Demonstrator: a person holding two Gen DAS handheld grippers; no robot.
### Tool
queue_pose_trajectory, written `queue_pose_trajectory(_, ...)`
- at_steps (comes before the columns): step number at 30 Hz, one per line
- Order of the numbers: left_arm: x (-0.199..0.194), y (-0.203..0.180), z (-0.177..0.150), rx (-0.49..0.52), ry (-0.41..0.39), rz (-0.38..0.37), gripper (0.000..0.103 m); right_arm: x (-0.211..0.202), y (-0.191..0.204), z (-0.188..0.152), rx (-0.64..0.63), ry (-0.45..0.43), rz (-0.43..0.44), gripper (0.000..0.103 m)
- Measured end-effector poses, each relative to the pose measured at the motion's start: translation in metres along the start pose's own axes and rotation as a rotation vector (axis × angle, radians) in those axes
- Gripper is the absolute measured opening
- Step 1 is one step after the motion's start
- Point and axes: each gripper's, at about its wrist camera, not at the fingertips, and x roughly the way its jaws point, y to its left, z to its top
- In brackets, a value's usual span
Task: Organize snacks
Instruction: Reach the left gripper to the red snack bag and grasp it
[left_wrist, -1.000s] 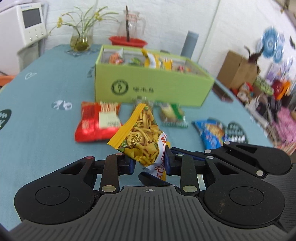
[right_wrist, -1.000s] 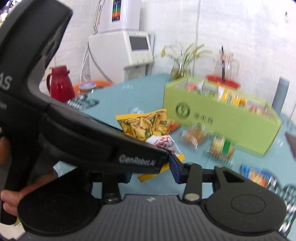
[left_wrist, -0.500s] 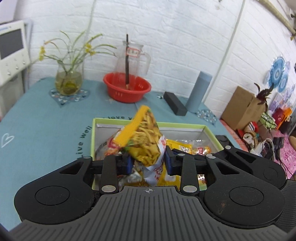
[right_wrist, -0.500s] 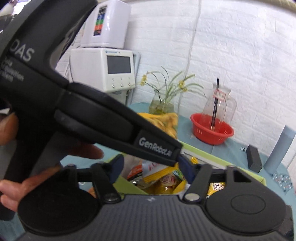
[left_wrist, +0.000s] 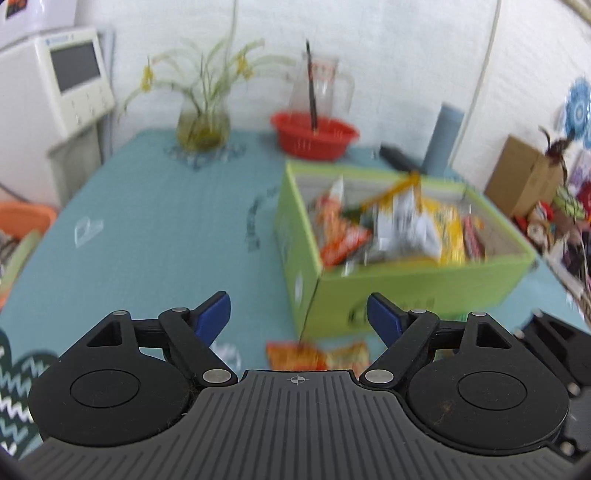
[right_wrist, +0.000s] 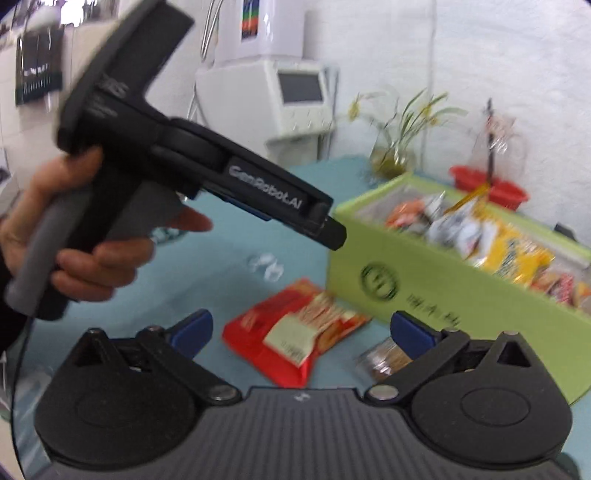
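Note:
My left gripper (left_wrist: 298, 318) hangs over the teal table just left of the green box (left_wrist: 406, 291). Its jaws are opening and nothing is between them. The yellow noodle packet (left_wrist: 402, 221) lies in the box on top of other snack packets. A red packet (left_wrist: 317, 356) lies on the table in front of the box. In the right wrist view my right gripper (right_wrist: 301, 332) is opening wide, low over the red packet (right_wrist: 291, 343), whose pads do not touch it. A small clear packet (right_wrist: 388, 360) lies beside it, against the green box (right_wrist: 424, 295). A hand (right_wrist: 85, 240) holds the left gripper's black body (right_wrist: 236, 177).
At the table's back stand a vase of flowers (left_wrist: 203, 122), a red basket (left_wrist: 314, 136) with a glass jug, and a grey cylinder (left_wrist: 443, 136). A white machine (left_wrist: 70, 77) stands at the far left. A cardboard box (left_wrist: 524, 177) and clutter fill the right.
The left gripper carried the yellow noodle packet over the green box, let it go there and drew back to the left. Both grippers went from shut to open. The right one sank toward the red packet.

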Motion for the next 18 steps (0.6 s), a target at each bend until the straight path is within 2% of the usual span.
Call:
queue_pose_trajectory(2, 0.007, 0.004, -0.014, -0.005, 0.062, 0.001, 0.064, 0.018, 0.006, -0.003, 0.016, 0.052, 0.028, 0.102)
queue_pose_trajectory(5, 0.017, 0.009, -0.028, -0.03, 0.136, -0.046, 0.055, 0.042, 0.011, -0.002, 0.029, 0.105, 0.057, 0.102)
queue_pose_trajectory(7, 0.015, 0.01, -0.034, -0.061, 0.14, -0.094, 0.047, 0.048, 0.018, 0.0, 0.019, 0.131, 0.055, 0.102)
queue_pose_trajectory(8, 0.011, 0.009, -0.037, -0.07, 0.141, -0.116, 0.036, 0.046, 0.022, 0.0, 0.011, 0.132, 0.06, 0.102)
queue_pose_trajectory(9, 0.007, 0.007, -0.039, -0.073, 0.143, -0.133, 0.029, 0.041, 0.026, -0.002, 0.006, 0.128, 0.072, 0.102)
queue_pose_trajectory(12, -0.009, -0.008, -0.053, -0.04, 0.138, -0.128, 0.029, 0.019, 0.042, -0.012, -0.028, 0.12, 0.05, 0.102)
queue_pose_trajectory(18, -0.041, -0.045, -0.092, -0.01, 0.138, -0.169, 0.031, -0.036, 0.068, -0.045, -0.071, 0.127, -0.006, 0.102)
